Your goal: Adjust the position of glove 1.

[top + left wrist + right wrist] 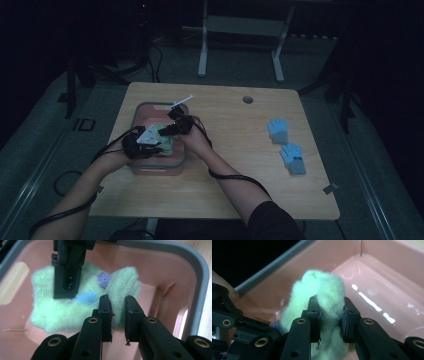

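Wooden table — pink bin, blue gloves.

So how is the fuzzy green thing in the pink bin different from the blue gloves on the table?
The green fuzzy cloth lies bunched inside the pink bin, with both grippers clamped on it; the blue gloves lie flat on the bare table, untouched. The cloth is pale green with blue and purple spots; the gloves are blue. Both look soft.
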Demonstrator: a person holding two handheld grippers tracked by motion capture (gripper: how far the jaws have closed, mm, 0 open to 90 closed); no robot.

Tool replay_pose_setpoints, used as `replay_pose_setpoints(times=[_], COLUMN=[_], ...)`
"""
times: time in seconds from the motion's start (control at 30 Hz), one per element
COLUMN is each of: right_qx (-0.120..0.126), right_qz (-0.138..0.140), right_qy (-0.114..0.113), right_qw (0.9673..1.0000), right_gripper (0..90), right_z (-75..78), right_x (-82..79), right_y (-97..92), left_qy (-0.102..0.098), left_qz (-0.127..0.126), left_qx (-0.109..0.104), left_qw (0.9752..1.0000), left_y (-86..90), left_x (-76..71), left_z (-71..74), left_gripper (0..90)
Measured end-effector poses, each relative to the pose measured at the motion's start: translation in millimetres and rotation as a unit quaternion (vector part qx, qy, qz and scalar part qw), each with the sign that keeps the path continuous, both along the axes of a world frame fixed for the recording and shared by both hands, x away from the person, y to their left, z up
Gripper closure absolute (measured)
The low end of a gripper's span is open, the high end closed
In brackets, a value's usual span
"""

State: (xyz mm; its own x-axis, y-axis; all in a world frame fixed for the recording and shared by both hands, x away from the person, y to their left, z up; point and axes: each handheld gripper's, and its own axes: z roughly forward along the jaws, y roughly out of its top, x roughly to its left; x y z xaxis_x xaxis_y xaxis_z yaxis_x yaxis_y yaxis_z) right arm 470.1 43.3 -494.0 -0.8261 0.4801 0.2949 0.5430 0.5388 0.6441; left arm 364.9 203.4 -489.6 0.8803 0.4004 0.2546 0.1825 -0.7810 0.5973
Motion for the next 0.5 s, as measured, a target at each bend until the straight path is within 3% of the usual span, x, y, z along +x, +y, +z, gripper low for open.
replay_pose_setpoints(times=[0.27, 0.3, 0.5], right_qx=[-0.038, -0.039, -0.051], right_qz=[0.003, 0.003, -0.003], right_qy=[-0.001, -0.003, -0.004], right_qw=[0.9993, 0.9992, 0.9987], right_gripper=[72.8, 72.4, 57.3], right_z=[-11.1, -11.1, -11.5], right_x=[0.8, 1.1, 1.4], right_y=[9.5, 10.6, 12.6], left_qy=[0.019, 0.028, 0.065], left_qz=[-0.004, -0.003, -0.007], left_qx=[0.023, 0.024, 0.055], left_qw=[0.9996, 0.9993, 0.9963], left_y=[-1.2, -1.2, -6.2], left_x=[6.7, 8.6, 16.5], left_z=[-8.2, -8.4, -11.1], left_gripper=[78.5, 78.4, 74.3])
